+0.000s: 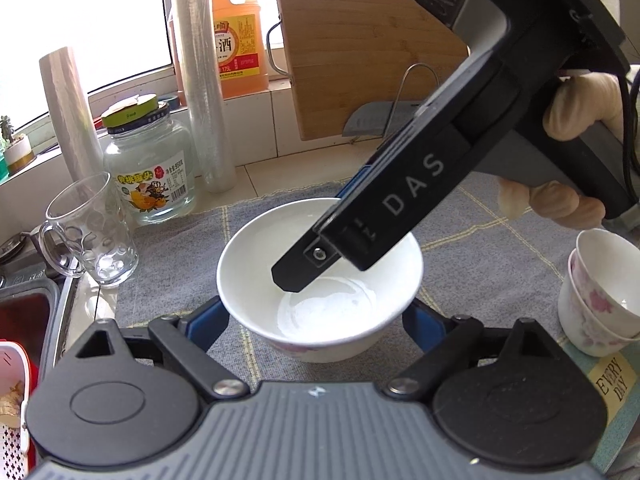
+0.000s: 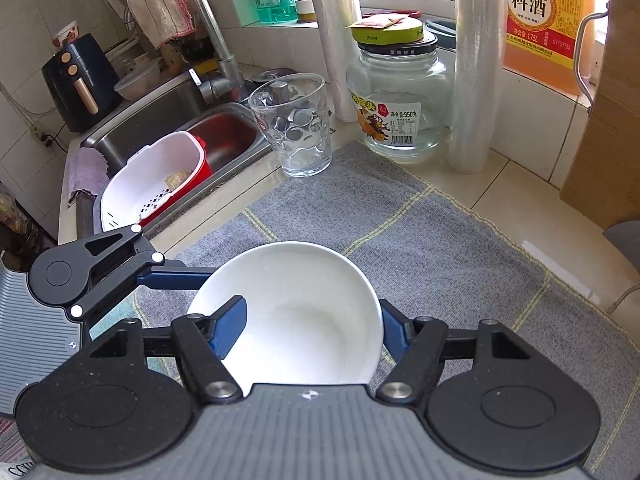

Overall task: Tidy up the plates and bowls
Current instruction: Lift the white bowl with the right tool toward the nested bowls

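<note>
Scene: A white bowl is held mouth-up over a grey mat on a kitchen worktop. Whether its foot is resting on the mat cannot be told.

Left hand-held gripper: Its jaws are spread wide and the blue pads are set against opposite sides of the bowl's outer wall. Whether they are pressing cannot be told.

Right hand-held gripper: It is clenched on the bowl. One finger is dipped inside the bowl and the other is kept outside its rim, so that the wall is caught between them.

Key relation: The bowl is found straight ahead of both tools, low between their fingers. The right one is angled steeply down into it from the far right of the left wrist view. Being round, the bowl offers no long axis; only the rim is there to be gripped.

Step judged: A handover from left to right is probably under way.

Surroundings: Two stacked flowered cups are seen at the mat's right edge and a glass mug at its left. Beyond the mug, a sink is seen.

Risk judged: The bowl could tip if it is carried by one wall alone.
</note>
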A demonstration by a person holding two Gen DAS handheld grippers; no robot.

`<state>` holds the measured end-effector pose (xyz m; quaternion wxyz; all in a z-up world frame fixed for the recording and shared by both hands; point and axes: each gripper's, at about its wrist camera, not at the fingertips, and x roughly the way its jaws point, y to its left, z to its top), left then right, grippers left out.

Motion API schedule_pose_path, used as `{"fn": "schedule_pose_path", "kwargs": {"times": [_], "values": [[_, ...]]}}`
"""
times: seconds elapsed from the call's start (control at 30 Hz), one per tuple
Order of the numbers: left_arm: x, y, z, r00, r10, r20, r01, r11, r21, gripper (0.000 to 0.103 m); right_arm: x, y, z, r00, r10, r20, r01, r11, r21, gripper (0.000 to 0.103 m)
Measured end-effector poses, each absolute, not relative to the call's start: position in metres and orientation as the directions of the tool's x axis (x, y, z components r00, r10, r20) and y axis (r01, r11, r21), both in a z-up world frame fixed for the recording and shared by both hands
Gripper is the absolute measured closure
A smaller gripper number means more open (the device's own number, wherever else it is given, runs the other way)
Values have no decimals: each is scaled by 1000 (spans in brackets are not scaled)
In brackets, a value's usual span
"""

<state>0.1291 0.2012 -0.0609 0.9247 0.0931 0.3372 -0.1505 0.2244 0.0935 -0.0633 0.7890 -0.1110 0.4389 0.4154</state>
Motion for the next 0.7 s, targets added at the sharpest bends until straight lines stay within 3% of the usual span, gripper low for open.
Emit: {"fn": "schedule_pose_path", "kwargs": {"times": [0.7], "values": [[68, 128, -19, 669, -338, -661, 489, 871, 49, 10, 140, -9, -14, 349, 580, -736, -685, 694, 221, 28]]}}
